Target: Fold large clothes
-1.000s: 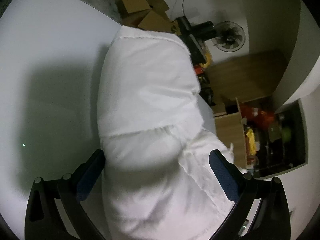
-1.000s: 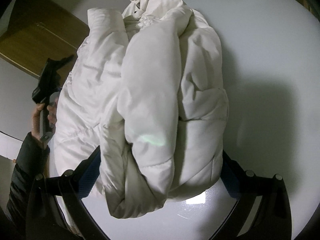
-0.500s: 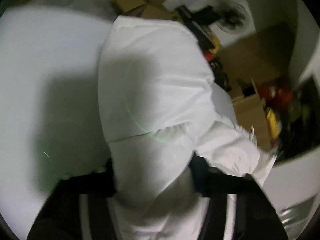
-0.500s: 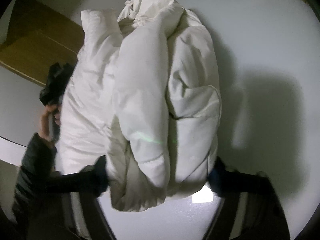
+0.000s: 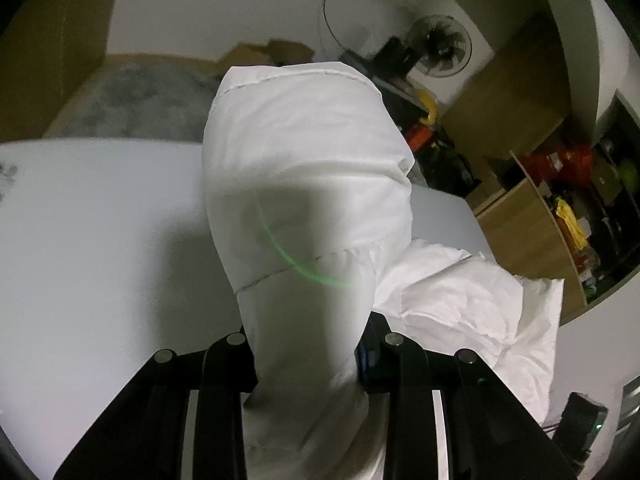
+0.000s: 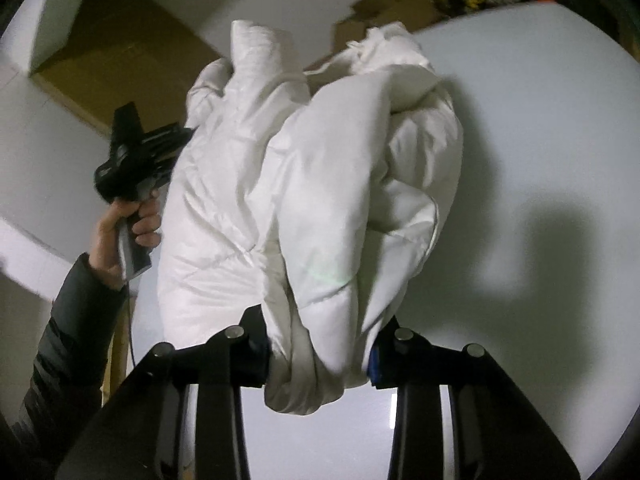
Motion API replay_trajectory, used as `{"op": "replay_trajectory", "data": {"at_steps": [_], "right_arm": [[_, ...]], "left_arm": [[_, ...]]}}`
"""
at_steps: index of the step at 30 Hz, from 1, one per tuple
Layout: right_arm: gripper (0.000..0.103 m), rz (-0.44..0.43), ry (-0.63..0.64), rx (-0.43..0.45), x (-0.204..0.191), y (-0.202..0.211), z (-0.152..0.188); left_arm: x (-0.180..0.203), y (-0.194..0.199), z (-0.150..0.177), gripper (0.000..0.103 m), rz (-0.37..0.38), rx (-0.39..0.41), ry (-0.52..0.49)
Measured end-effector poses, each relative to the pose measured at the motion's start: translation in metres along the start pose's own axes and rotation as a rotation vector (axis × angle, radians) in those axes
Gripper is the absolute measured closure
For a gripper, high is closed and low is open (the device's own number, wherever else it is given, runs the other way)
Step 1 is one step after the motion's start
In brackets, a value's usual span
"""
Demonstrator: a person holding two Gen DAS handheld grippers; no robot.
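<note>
Your left gripper has just been closing, and now its jaws are narrow and pinch a thick fold of the white padded jacket. The cloth fills the whole gap between the two black fingers, and you can see a small blue pad at the right finger where it presses into the fabric. From this grip the jacket rises in front of the camera, and another part of it spreads to the right over the white table.

Your right gripper has also just been closing, and it clamps a bunched end of the same jacket between its fingers. The quilted bulk stands up from the grip, with several folds rolled together, and it throws a dark shadow on the table to the right. In this view you also see your left hand in a dark sleeve, holding the handle of the other gripper at the left edge of the jacket.

Behind the table there are a fan, cardboard boxes and wooden shelves with coloured things.
</note>
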State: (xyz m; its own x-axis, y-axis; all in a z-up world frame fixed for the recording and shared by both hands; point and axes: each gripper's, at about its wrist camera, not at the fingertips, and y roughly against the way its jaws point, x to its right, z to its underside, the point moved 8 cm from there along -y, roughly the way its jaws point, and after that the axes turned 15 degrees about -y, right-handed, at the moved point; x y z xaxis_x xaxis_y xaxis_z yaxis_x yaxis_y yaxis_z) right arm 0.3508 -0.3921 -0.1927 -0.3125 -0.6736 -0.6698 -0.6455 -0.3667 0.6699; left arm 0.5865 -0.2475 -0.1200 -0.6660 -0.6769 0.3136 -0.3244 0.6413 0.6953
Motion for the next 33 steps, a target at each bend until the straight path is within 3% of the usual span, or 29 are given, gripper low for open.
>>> {"op": "replay_trajectory", "data": {"at_steps": [5,11,20,24,27,29,30,32,33], "right_arm": [[0.068,-0.028,0.088,-0.020,-0.044,0.005,0.024],[0.068,-0.044,0.141,-0.067,-0.051,0.004,0.033],[0.068,-0.020,0.092,-0.166,-0.039,-0.012,0.070],[0.068,-0.014,0.090,-0.146,-0.046,-0.004,0.052],[0.066,-0.009,0.063,-0.154,-0.039,0.001,0.060],[0.054,-0.005,-0.001,-0.189,-0.031,-0.024,0.052],[0.038,-0.002,-0.045,-0.200,-0.024,-0.038,0.050],[0.019,-0.011,-0.111,-0.188,-0.016,-0.040,0.055],[0.018,-0.020,-0.132,-0.175,-0.015,-0.036,0.055]], "left_arm": [[-0.018,0.073,0.019,0.073,-0.052,0.036,-0.014],[-0.037,0.118,0.065,0.073,-0.109,0.020,-0.018],[-0.046,0.088,0.142,0.073,-0.105,-0.078,-0.030],[-0.036,0.086,0.149,0.073,-0.079,-0.064,-0.049],[-0.035,0.080,0.148,0.072,-0.093,-0.065,-0.072],[-0.039,0.068,0.152,0.070,-0.130,-0.087,-0.085],[-0.043,0.060,0.157,0.066,-0.149,-0.108,-0.070],[-0.046,0.052,0.158,0.061,-0.178,-0.117,-0.054],[-0.047,0.054,0.159,0.059,-0.185,-0.117,-0.046]]}}
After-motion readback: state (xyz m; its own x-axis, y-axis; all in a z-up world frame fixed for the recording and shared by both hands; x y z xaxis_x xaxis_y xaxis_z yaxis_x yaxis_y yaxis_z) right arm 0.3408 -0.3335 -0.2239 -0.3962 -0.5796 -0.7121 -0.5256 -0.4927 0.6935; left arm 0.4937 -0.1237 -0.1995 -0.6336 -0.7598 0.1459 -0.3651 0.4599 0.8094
